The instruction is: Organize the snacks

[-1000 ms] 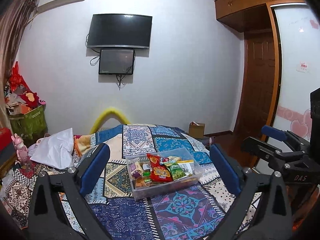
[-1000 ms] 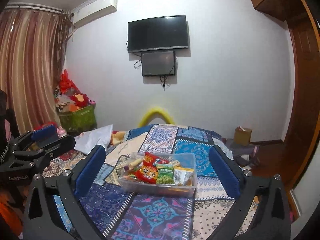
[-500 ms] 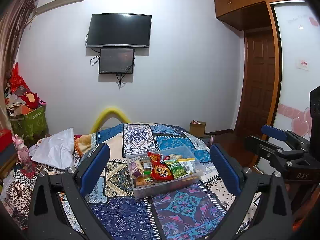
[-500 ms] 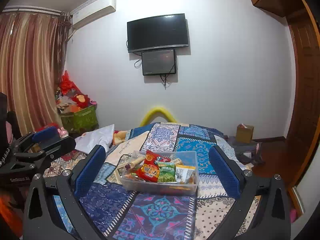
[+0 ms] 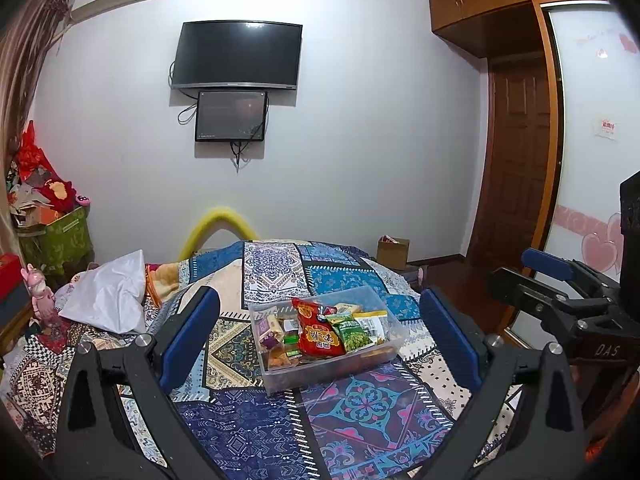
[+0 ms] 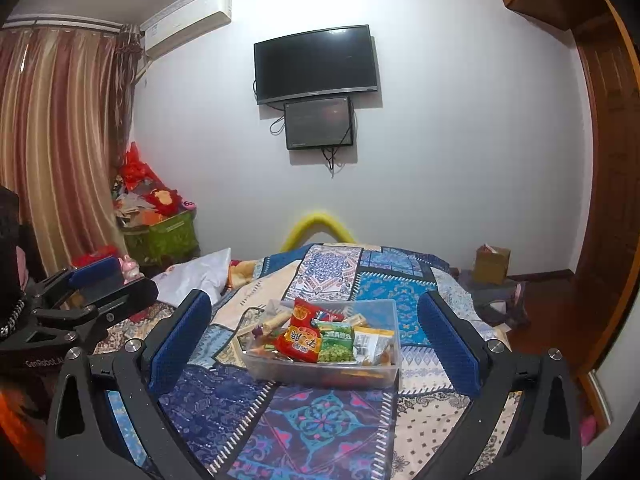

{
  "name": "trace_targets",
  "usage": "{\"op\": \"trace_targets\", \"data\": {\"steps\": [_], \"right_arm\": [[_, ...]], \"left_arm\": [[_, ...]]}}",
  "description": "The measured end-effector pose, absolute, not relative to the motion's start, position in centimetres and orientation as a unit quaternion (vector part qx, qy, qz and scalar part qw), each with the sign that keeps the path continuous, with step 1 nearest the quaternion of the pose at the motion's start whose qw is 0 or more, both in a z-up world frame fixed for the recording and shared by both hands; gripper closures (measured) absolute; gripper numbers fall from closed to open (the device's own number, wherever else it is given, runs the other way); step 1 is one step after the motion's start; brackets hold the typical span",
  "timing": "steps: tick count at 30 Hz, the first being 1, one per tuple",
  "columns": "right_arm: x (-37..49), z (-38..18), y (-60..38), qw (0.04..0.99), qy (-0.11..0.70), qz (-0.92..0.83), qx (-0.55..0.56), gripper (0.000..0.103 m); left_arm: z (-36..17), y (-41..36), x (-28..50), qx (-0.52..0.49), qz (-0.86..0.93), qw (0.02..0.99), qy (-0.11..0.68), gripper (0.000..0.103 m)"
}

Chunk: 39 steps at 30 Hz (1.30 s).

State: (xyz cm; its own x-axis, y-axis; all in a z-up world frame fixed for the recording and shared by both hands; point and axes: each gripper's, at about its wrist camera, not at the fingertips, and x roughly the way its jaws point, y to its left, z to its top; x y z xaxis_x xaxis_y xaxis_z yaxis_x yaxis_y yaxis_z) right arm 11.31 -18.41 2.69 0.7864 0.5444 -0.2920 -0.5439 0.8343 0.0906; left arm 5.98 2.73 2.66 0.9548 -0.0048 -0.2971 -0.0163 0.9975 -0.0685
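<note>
Clear plastic, the snack bin (image 5: 326, 344) sits on the patterned bedspread (image 5: 248, 436), packets heaped inside, while the left claw (image 5: 320, 336) and right claw (image 6: 314, 338) hang back, both spread wide and empty. I'd approach the red packet (image 6: 300, 336) on top from above, pinching only its upper edge.

lower snacks buried under the red packet (image 5: 319, 333) in the clear bin (image 5: 394, 343), labels unreadable
</note>
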Motion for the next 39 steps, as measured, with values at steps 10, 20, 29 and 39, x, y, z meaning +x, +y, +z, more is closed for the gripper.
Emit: {"op": "trace_targets", "data": {"steps": [10,20,29,39], "right_arm": [[11.35,2.57,-18.40,0.945,0.157,0.287,0.002,0.000],[11.25,2.29,-18.29,0.945,0.159,0.285,-0.003,0.000],[11.35,2.01,-18.35,0.944,0.167,0.285,0.004,0.000],[11.55,1.88,-18.27,0.942,0.172,0.287,0.006,0.000]], "left_arm": [[2.65,2.64,6.03,-0.033,0.001,0.988,0.150,0.002],[2.61,2.53,5.80,-0.027,-0.004,0.988,0.150,0.002],[2.28,2.62,5.93,-0.030,-0.005,0.988,0.154,0.002],[2.09,2.92,6.04,-0.033,-0.011,0.987,0.157,0.002]]}}
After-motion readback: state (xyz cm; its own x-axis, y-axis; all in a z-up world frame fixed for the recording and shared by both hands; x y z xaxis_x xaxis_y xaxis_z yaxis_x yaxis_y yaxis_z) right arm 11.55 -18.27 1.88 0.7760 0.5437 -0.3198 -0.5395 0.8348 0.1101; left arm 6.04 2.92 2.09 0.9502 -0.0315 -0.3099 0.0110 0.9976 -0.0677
